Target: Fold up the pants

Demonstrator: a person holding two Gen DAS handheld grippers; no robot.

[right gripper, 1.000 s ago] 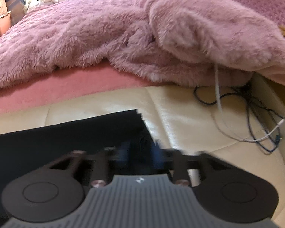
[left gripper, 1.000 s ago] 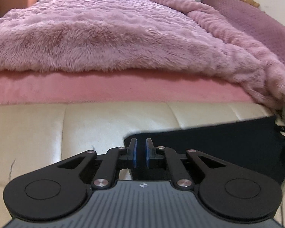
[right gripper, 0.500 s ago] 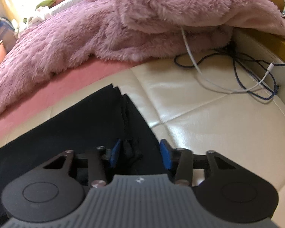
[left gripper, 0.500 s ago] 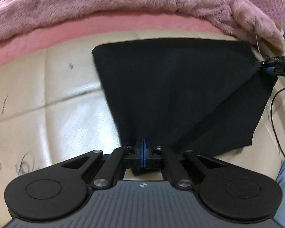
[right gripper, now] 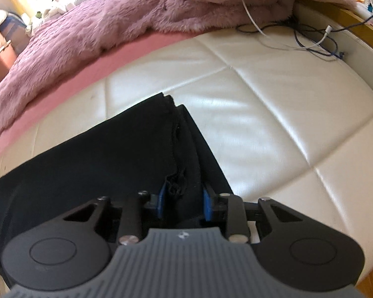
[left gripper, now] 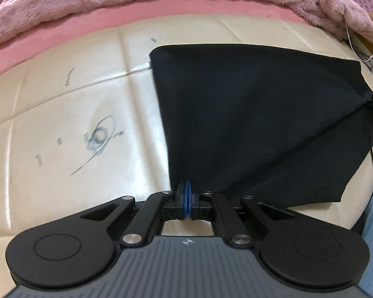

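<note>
Since half a second ago both views have tipped further down onto the cream quilted leather cushion surface, and the black woven fabric pants now sit lower and further right in the left wrist view. Left gripper: black plastic linkage, blue pads pressed together on the near edge of the pants. Right gripper: same build, blue pads standing apart with a bunched, frayed black hem lying between them, not pinched. Pants: matte, smooth, spread flat on the cushion, one diagonal crease running to the right corner; layered edges show in the right wrist view. Cushion: glossy, stitched into panels, marked with dark pen scribbles; no legible writing. Small white emblem on each grey ribbed gripper body, unreadable. Beyond: pink plush sheet, mauve long-pile fur blanket, tangled white and dark cables.
</note>
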